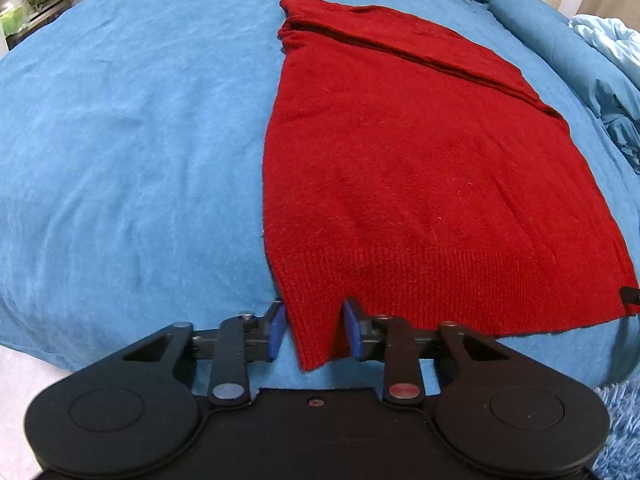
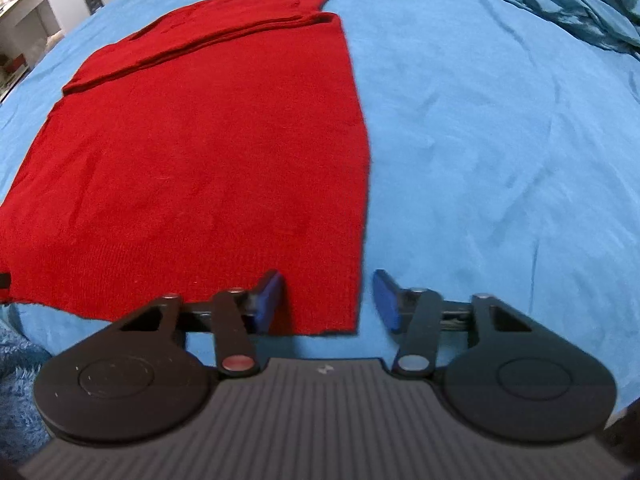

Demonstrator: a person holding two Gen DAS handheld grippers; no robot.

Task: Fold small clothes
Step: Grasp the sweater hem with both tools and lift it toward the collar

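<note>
Red knit sweater lies flat on blue bedsheet, sleeves folded across far end. Left gripper pinches its near-left hem corner between blue pads. Right gripper straddles near-right corner, jaws parted, far pad clear of cloth.

The red sweater runs past the right edge of the left wrist view and past the left edge of the right wrist view. A small black item at its hem is cut off, unidentifiable. Shelf clutter far beyond the sweater is too small to identify.
</note>
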